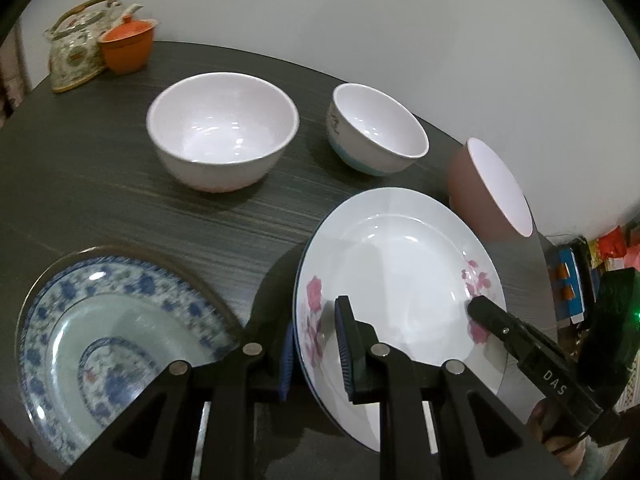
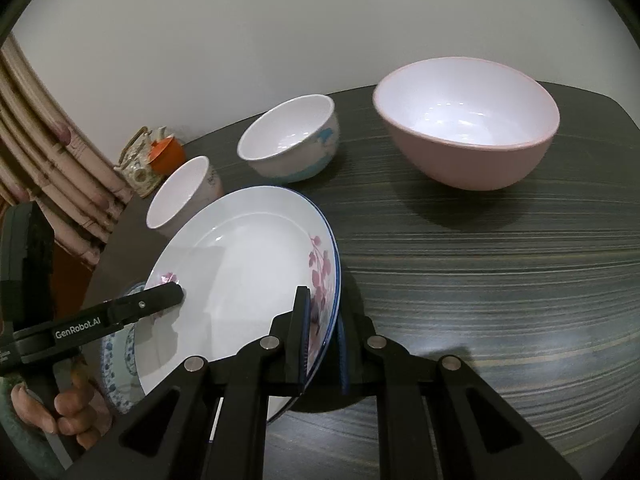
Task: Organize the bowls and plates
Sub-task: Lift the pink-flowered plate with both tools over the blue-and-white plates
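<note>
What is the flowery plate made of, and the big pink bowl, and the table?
The flowery plate looks like glazed ceramic or porcelain: glossy white with sharp light glints and printed pink flowers. The big pink bowl has a softer, matte pink outside and shiny white inside, so maybe melamine plastic, though ceramic is possible. The table looks like dark wood-grain laminate, streaky and faintly sheened.

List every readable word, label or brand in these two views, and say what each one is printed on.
"DAS" – white letters on the black arm of the right gripper, seen in the left wrist view.
"GenRobot.AI" – white letters on the black arm of the left gripper, seen in the right wrist view.
Small white print below it at the frame's left edge is too small to read.
Colourful packages at the far right: blurred, unreadable.
</note>
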Action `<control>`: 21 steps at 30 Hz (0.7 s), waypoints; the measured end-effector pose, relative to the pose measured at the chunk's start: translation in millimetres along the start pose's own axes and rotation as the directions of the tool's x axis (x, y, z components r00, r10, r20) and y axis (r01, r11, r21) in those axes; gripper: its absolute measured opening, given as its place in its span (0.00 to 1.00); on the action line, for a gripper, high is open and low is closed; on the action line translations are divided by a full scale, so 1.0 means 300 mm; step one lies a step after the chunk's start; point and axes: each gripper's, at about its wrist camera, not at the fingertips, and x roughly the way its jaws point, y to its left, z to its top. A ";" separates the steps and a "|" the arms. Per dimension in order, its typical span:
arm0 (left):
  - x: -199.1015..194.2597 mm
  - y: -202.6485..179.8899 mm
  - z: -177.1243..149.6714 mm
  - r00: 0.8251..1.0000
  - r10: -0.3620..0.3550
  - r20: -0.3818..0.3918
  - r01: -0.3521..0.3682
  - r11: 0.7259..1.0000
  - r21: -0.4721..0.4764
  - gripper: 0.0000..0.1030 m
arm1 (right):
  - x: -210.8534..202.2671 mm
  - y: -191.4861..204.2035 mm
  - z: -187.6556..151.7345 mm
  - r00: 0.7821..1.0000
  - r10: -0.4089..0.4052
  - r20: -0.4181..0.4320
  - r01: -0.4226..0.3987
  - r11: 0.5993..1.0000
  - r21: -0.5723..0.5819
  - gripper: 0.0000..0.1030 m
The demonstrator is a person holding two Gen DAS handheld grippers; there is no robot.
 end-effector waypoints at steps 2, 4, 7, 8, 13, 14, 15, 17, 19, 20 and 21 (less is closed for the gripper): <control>-0.019 0.008 -0.008 1.000 0.006 0.008 -0.006 1.000 -0.002 0.18 | -0.012 0.024 -0.013 1.000 0.004 0.003 -0.004 1.000 -0.010 0.12; -0.042 0.023 -0.020 1.000 0.009 0.017 -0.009 1.000 -0.011 0.18 | -0.018 0.045 -0.019 1.000 0.013 0.004 -0.012 1.000 -0.014 0.12; -0.076 0.044 -0.042 1.000 0.014 0.024 -0.014 1.000 -0.019 0.18 | -0.023 0.081 -0.030 1.000 0.023 0.004 -0.023 0.999 -0.022 0.12; -0.085 0.055 -0.044 1.000 0.014 0.028 -0.013 1.000 -0.024 0.18 | -0.025 0.094 -0.034 1.000 0.028 0.003 -0.028 0.999 -0.027 0.12; -0.135 0.099 -0.060 0.999 0.027 0.041 -0.025 0.999 -0.035 0.18 | -0.030 0.159 -0.054 0.999 0.051 -0.001 -0.051 0.998 -0.039 0.12; -0.147 0.107 -0.064 0.999 0.028 0.045 -0.026 0.999 -0.039 0.18 | -0.032 0.169 -0.059 0.999 0.054 -0.002 -0.054 0.998 -0.042 0.12; -0.159 0.118 -0.067 0.998 0.030 0.049 -0.028 0.999 -0.044 0.18 | -0.033 0.184 -0.061 0.998 0.058 -0.003 -0.058 0.997 -0.047 0.12; -0.184 0.143 -0.075 0.998 0.036 0.057 -0.033 0.998 -0.051 0.18 | -0.034 0.214 -0.070 0.998 0.068 -0.005 -0.068 0.996 -0.051 0.12; -0.212 0.168 -0.083 0.997 0.041 0.067 -0.038 0.998 -0.057 0.18 | -0.035 0.244 -0.076 0.997 0.078 -0.005 -0.078 0.995 -0.060 0.12; -0.226 0.181 -0.087 0.996 0.046 0.071 -0.042 0.997 -0.058 0.18 | -0.035 0.263 -0.080 0.996 0.084 -0.005 -0.084 0.994 -0.064 0.12; -0.238 0.193 -0.092 0.996 0.050 0.074 -0.045 0.997 -0.063 0.18 | -0.032 0.279 -0.082 0.996 0.088 -0.007 -0.088 0.994 -0.069 0.12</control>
